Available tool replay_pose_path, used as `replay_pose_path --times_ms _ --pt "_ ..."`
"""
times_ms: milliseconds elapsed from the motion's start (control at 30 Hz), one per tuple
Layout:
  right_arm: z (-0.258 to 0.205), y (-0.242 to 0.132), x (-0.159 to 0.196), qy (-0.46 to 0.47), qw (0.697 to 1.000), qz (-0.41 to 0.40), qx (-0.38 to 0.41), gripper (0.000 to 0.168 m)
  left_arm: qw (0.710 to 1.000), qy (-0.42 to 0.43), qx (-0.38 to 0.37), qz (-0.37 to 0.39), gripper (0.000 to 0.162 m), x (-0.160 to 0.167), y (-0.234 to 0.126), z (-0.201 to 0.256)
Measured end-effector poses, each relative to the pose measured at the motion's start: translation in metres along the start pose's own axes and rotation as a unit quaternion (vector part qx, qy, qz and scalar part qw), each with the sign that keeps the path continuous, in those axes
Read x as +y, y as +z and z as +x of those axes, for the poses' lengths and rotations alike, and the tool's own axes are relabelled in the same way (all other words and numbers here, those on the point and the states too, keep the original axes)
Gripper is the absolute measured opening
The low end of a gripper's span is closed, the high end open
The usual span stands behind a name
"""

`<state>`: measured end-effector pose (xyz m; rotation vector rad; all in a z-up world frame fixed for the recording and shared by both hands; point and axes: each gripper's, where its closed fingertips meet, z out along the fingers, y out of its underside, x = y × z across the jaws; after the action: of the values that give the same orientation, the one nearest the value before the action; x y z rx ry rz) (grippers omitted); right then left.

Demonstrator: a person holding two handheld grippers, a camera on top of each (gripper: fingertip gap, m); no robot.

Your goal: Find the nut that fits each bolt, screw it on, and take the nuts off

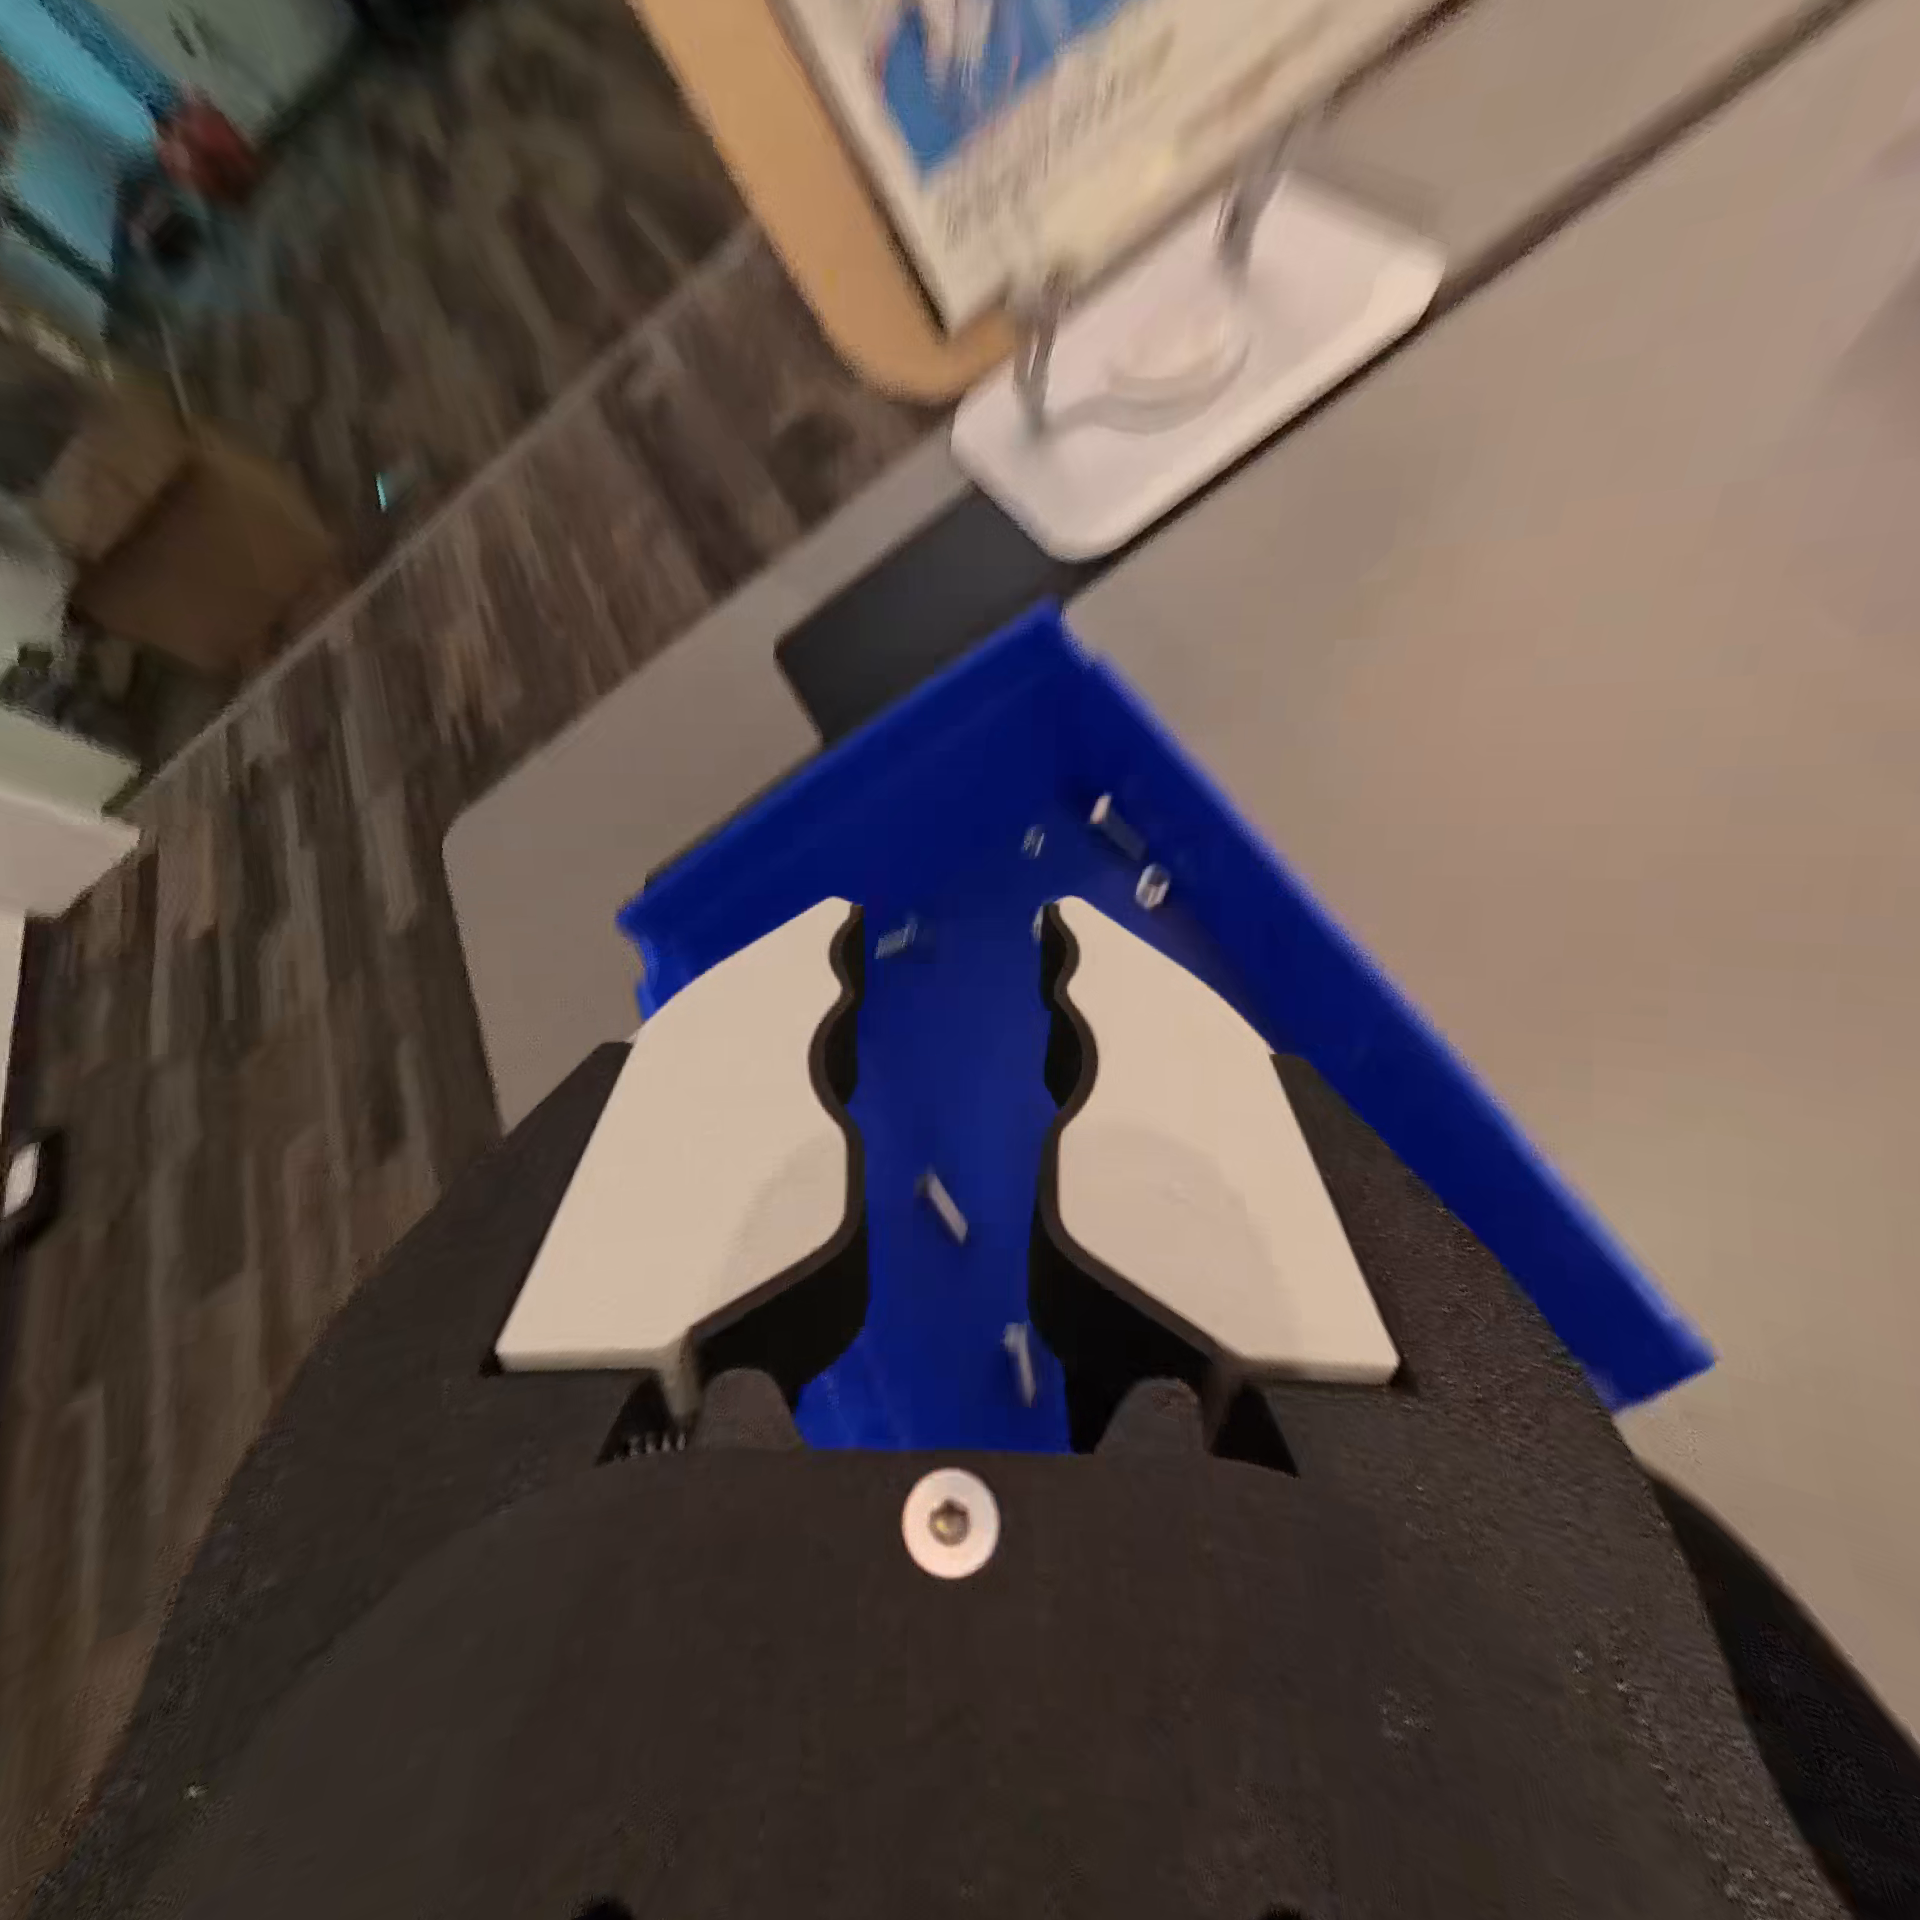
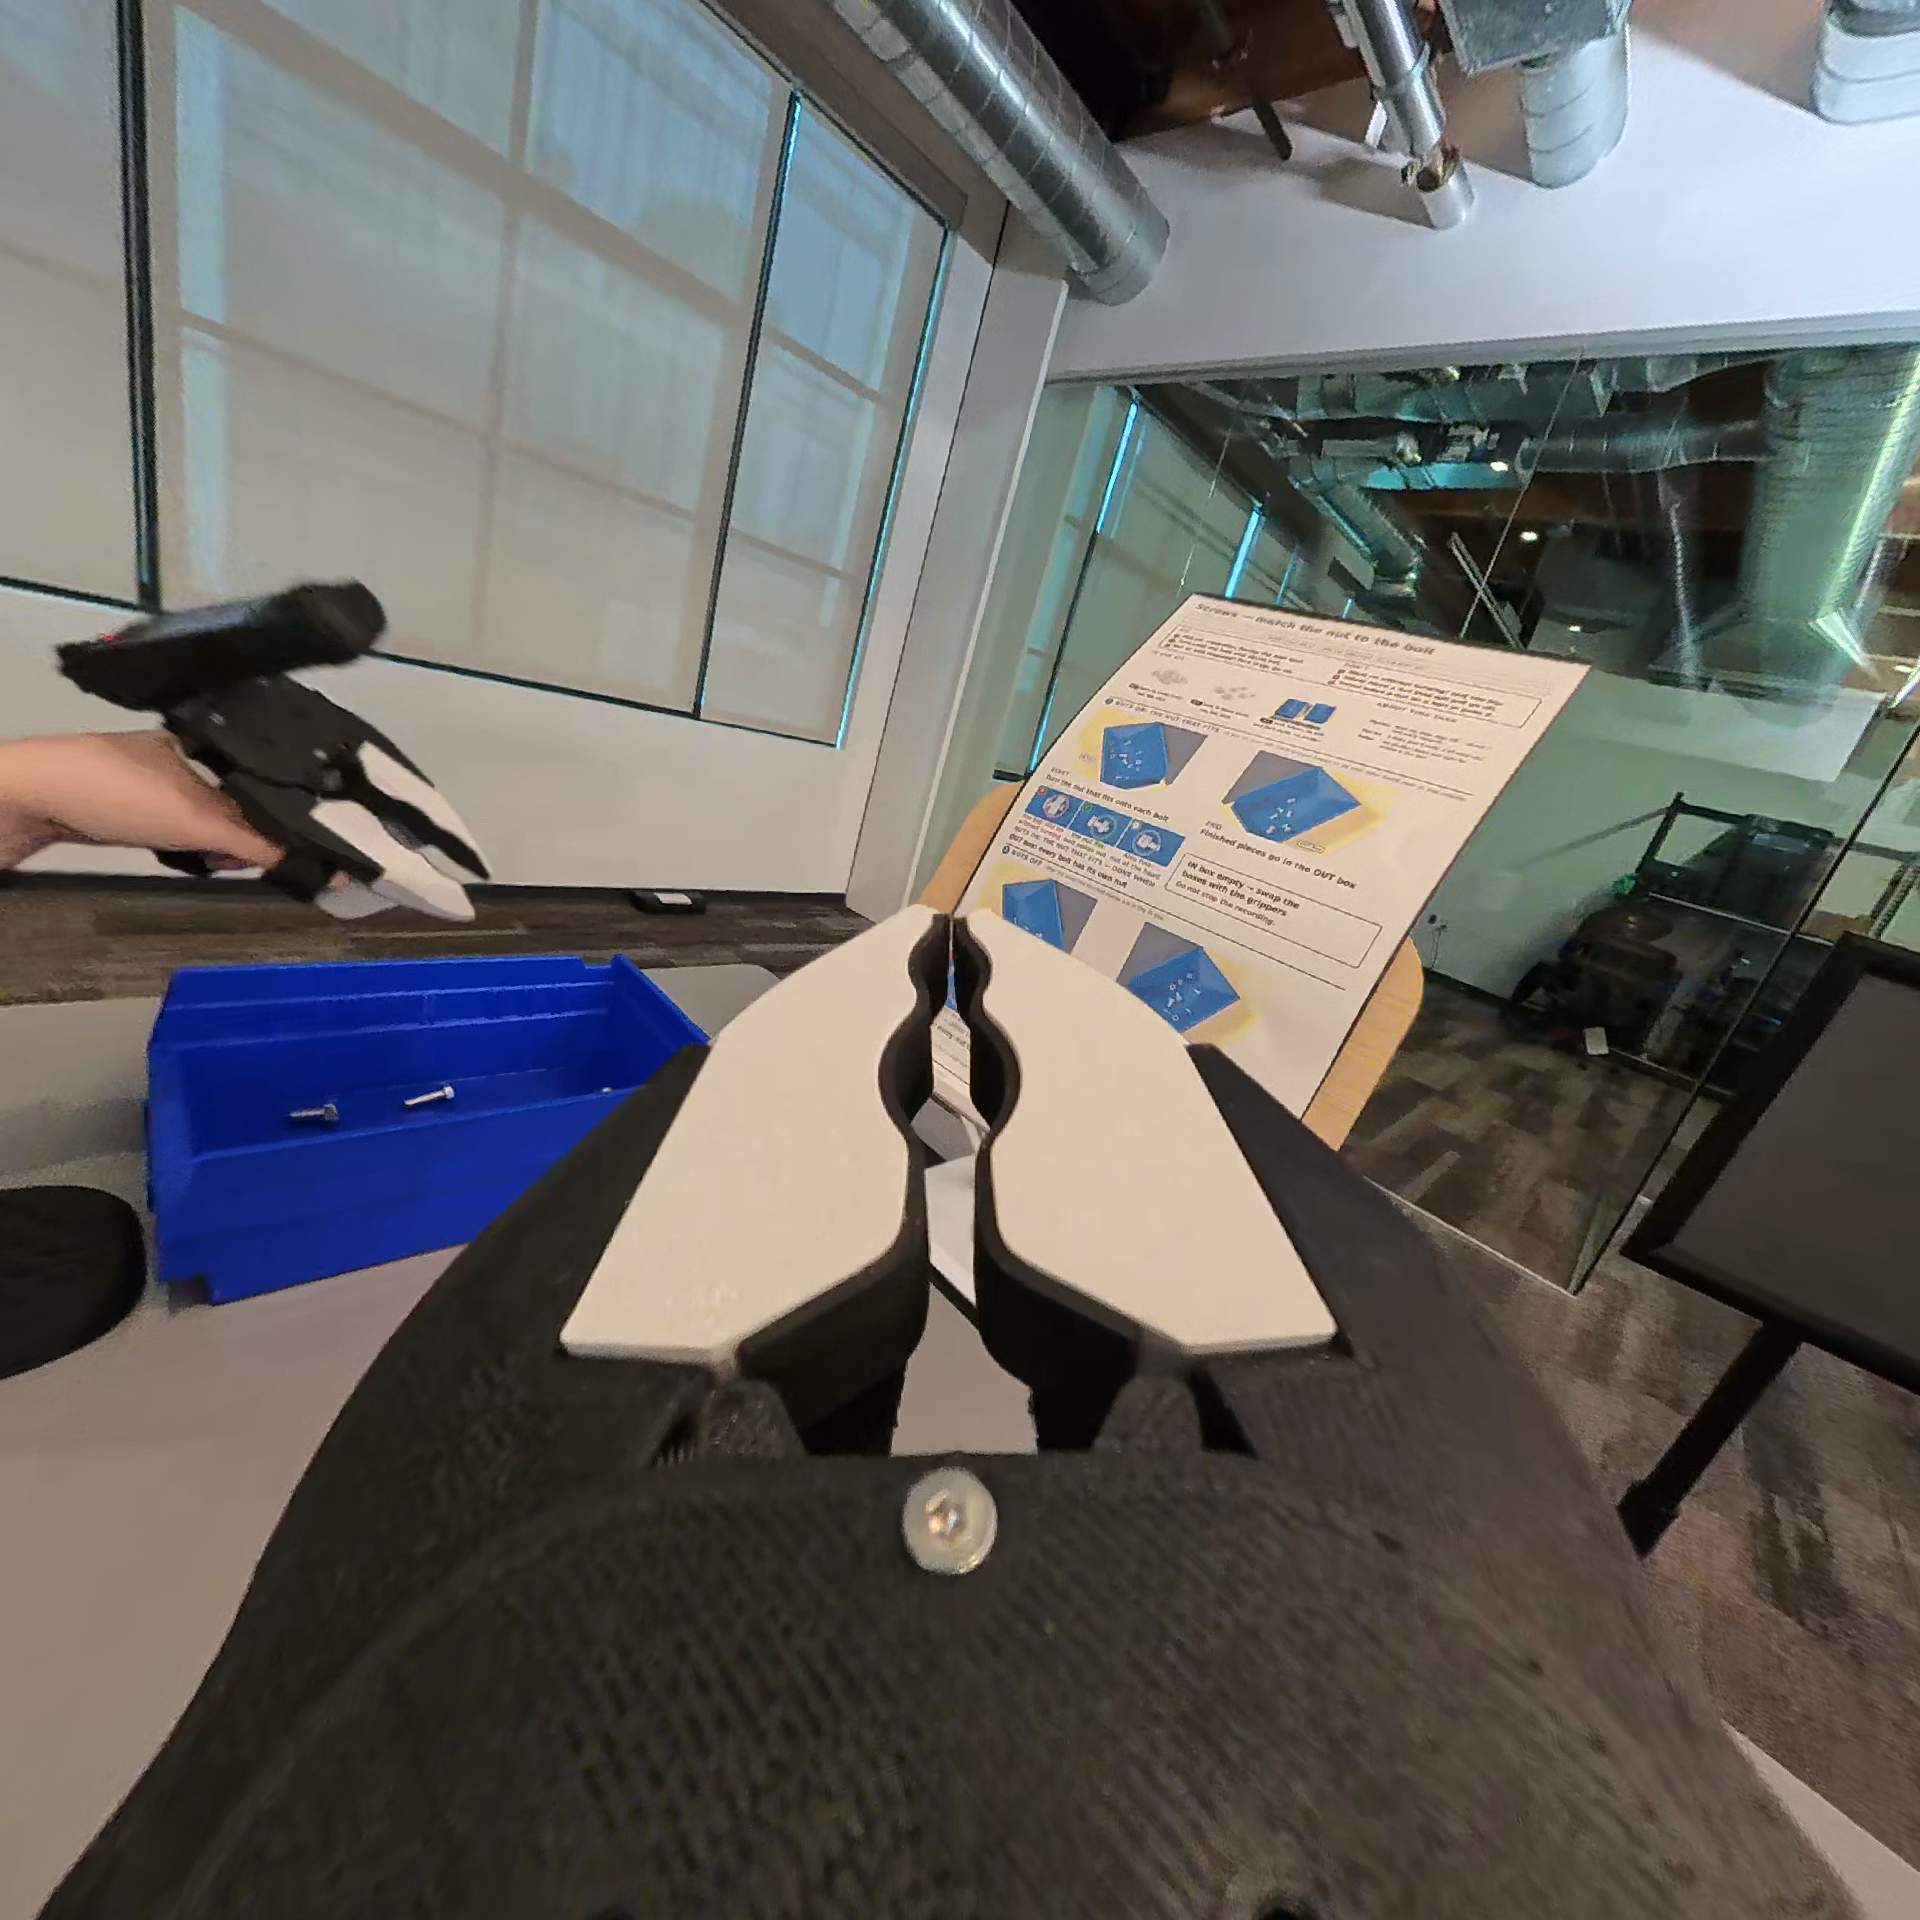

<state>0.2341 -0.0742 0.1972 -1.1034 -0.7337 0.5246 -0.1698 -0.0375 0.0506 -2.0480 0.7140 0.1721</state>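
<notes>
A blue bin stands on the grey table and holds several small silver bolts. My left gripper is open and empty, held above the bin and pointing down into it. The view is blurred by motion. In the right wrist view the same bin sits at the left with bolts on its floor, and the left gripper hangs in the air above it in a person's hand. My right gripper is shut and empty, raised off the table and pointing at the instruction sheet.
A printed instruction sheet leans on a white stand at the table's far side. A black pad lies left of the bin. A glass wall and a dark screen on a stand are to the right. The left gripper's tips are roughly 45 centimetres from the right gripper's.
</notes>
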Motion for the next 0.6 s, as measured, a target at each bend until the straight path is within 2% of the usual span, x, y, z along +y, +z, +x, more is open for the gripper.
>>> replay_pose_path --times_ms 100,333,467,600 --pt "0.003 -0.003 -0.004 0.011 1.0 0.008 -0.005 0.002 0.992 -0.031 0.024 -0.12 0.037 0.041 0.009 -0.007" --pt "0.006 -0.004 -0.001 0.002 1.0 0.001 -0.006 0.003 0.966 -0.042 0.078 -0.244 0.042 0.1 0.005 0.018" --pt "0.006 -0.005 -0.002 0.004 1.0 0.004 -0.011 0.003 0.946 -0.06 0.065 -0.313 0.04 0.141 0.011 0.026" --pt "0.007 -0.008 -0.005 0.006 1.0 0.01 -0.012 0.004 0.926 -0.082 0.013 -0.37 0.04 0.178 0.022 0.017"
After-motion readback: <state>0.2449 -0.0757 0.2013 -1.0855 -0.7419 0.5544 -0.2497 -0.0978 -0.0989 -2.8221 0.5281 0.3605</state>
